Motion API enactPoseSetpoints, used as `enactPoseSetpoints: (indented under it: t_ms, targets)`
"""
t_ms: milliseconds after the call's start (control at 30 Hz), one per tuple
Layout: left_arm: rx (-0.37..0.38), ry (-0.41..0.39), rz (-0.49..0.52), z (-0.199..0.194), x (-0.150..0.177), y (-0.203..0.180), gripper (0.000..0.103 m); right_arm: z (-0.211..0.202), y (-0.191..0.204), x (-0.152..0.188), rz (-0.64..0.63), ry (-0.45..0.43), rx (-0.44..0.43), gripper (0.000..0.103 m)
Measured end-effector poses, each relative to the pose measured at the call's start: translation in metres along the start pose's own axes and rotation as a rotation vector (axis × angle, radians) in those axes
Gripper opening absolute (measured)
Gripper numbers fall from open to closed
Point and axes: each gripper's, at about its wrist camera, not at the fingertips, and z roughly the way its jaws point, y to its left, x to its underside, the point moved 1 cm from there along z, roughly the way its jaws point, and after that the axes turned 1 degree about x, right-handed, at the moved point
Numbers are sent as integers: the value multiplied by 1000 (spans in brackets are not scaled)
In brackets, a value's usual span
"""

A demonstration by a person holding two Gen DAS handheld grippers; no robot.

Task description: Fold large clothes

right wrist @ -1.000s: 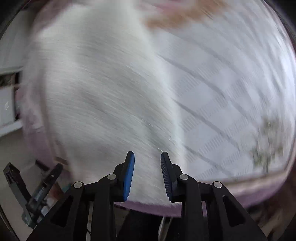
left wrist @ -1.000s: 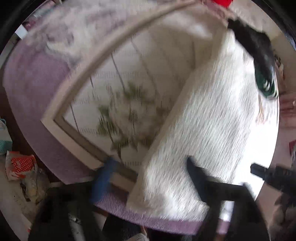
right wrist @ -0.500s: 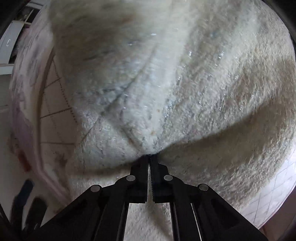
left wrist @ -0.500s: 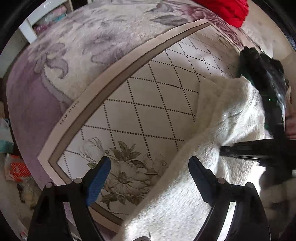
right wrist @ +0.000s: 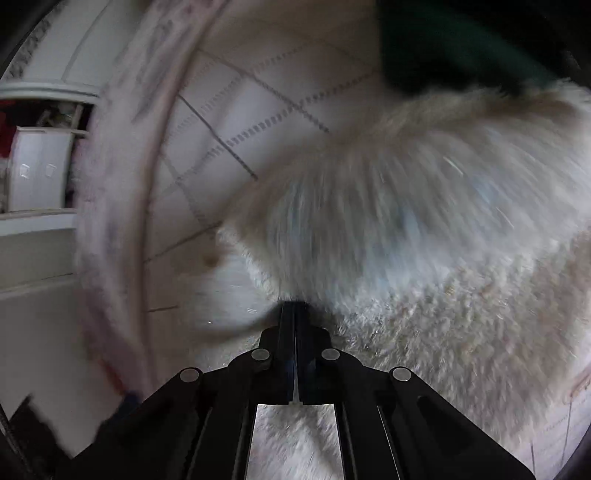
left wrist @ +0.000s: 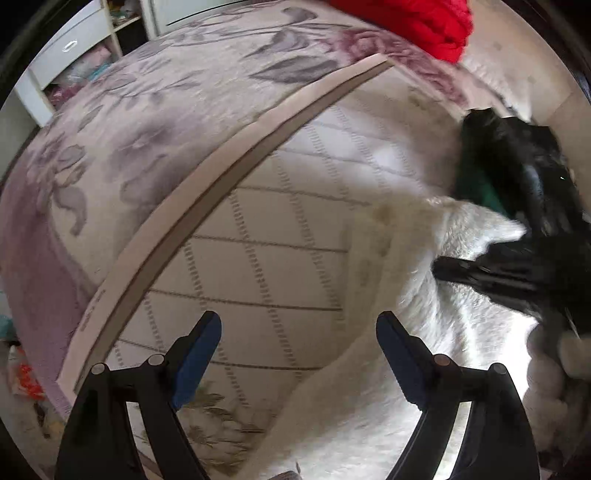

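The fluffy white garment [left wrist: 424,369] lay on the bed's diamond-patterned cover [left wrist: 258,258], right of the left tool [left wrist: 299,354], which gaped wide and empty. The right tool [right wrist: 295,306], jaws just closed, pinched a fold of its fleece, so it was nearer.

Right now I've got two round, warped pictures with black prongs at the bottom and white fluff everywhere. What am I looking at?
Each picture comes from a fisheye camera on a hand-held gripper, looking along its jaws. In the left view, the left gripper hangs open over a quilted bedspread, holding nothing; the right gripper shows at the side. In the right view, the right gripper has just closed and is shut on a fluffy white garment lying on the bed. A red cloth sits at the far edge.
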Motion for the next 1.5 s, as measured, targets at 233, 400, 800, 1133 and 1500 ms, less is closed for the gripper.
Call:
enactPoseSetpoints:
  t_ms: [233,400,800,1133,1500]
  targets:
    - [-36,183,153,53,21,-43,89,-80,-90,89,118,-24,132,2]
    - [12,199,86,86,19,-26,103,-53,-115,121,131,13,180,1]
    - [-27,80,101,14,12,-28,102,-66,-111,115,143,69,115,17]
    - [-41,244,-23,-24,105,72,102,-67,-151,311,283,87,32,61]
    - [46,287,44,-19,179,71,6,4,-178,432,417,85,30,18]
